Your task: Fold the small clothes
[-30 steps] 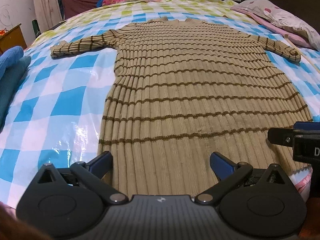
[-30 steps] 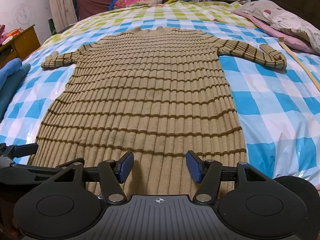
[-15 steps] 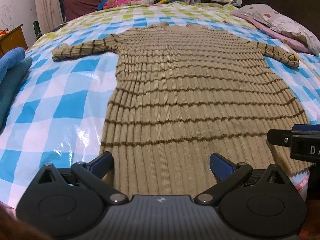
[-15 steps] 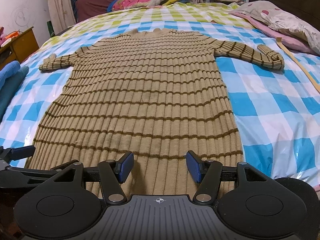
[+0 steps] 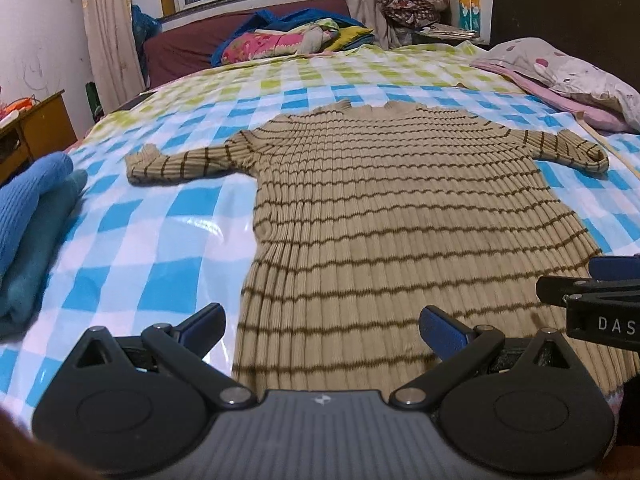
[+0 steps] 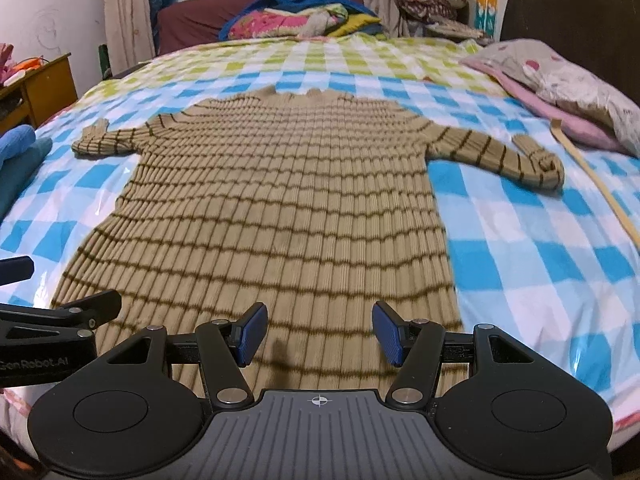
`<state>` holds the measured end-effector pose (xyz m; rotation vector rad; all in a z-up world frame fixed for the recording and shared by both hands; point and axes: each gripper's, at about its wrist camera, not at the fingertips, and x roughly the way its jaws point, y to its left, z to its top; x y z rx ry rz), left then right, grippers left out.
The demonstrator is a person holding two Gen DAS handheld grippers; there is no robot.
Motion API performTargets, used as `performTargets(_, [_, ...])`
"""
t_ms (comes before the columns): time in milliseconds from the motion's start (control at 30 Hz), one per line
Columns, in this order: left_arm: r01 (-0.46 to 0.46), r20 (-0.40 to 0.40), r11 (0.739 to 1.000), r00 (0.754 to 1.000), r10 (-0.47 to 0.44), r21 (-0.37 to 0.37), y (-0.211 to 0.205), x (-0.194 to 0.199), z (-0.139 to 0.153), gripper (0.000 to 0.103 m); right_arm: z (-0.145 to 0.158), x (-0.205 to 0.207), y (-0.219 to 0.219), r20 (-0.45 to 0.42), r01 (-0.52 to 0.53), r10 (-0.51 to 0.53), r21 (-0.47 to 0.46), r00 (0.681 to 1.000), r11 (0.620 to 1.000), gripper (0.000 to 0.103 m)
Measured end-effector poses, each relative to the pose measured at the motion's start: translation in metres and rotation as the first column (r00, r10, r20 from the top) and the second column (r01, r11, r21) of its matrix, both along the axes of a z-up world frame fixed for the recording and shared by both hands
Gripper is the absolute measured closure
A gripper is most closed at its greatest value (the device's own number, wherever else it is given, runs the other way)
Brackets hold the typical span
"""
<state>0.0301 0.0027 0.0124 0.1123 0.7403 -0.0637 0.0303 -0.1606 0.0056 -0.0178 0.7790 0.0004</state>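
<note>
Bed cover: blue, white and green checked sheet with a glossy film; it bears the whole garment. Judged slippery, so cloth dragged across it will slide rather than crease.
Sweater: tan ribbed knit with thin brown stripes, lying flat and face up, collar toward 12 o'clock, hem toward 6 o'clock at the grippers. In the right wrist view it fills the centre of the frame.
Sleeves: left sleeve spread out toward 10 o'clock; right sleeve toward 2 o'clock, its cuff doubled back on itself.
Folded pile: blue and teal cloth at 9 o'clock, well apart from the sweater.
Left gripper: tongs wide apart, holding nothing, poised over the hem's left corner.
Right gripper: tongs apart, holding nothing, over the hem right of centre.
Step in hand (judgement): no fold made yet; hem or sleeve to be taken first.
Method advice: pinch both layers of knit at matching points, one gripper per side; lift just clear of the sheet; carry level so the stripes stay parallel; straighten the doubled cuff before folding the sleeve in.
Risk: ribbed knit stretches; an uneven pull would skew the fold line.
</note>
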Motion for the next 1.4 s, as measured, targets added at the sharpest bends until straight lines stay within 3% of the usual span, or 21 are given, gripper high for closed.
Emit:
performTargets(567, [-0.043, 0.022, 0.998, 0.999, 0.042, 0.054, -0.005, 0.037, 0.008, 0.0, 0.0, 0.031, -0.024, 0.051, 0.042, -0.041, -0.021, 0.998, 0.999, 0.045])
performTargets(1400, [0.024, -0.019, 0.99, 1.0, -0.022, 0.137, -0.045, 0.057, -0.004, 0.0, -0.011, 0.045, -0.04, 0.067, 0.067, -0.067, -0.001, 0.995, 0.998, 0.046])
